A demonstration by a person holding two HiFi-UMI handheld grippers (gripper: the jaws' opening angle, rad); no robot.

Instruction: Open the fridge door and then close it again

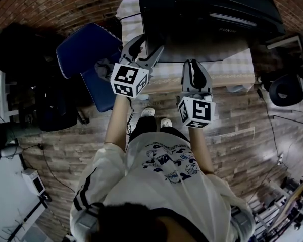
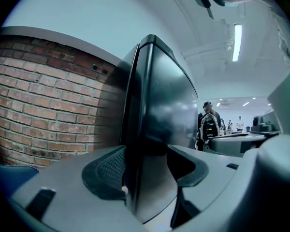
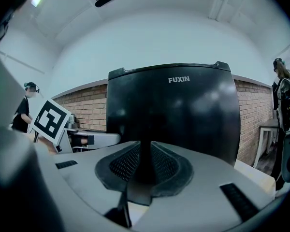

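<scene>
A black fridge (image 1: 207, 14) stands on a table, its door (image 2: 169, 110) lying against the body. My left gripper (image 1: 148, 44) is at the fridge's front left corner. Its jaws are apart and straddle the door's edge, one finger (image 2: 106, 170) on the side, the other on the front. A thin gap shows beside the left pad, so I see no firm grip. My right gripper (image 1: 194, 64) is shut and empty. It hangs a little in front of the fridge's front face (image 3: 174, 115), which bears the print FUXIN.
The table (image 1: 232, 69) has a checked cloth. A blue chair (image 1: 86, 49) stands left of it, close to my left arm. A brick wall (image 2: 43, 100) rises behind the fridge. Dark bags and equipment (image 1: 288, 84) sit on the wooden floor to both sides. People (image 2: 210, 120) stand far off.
</scene>
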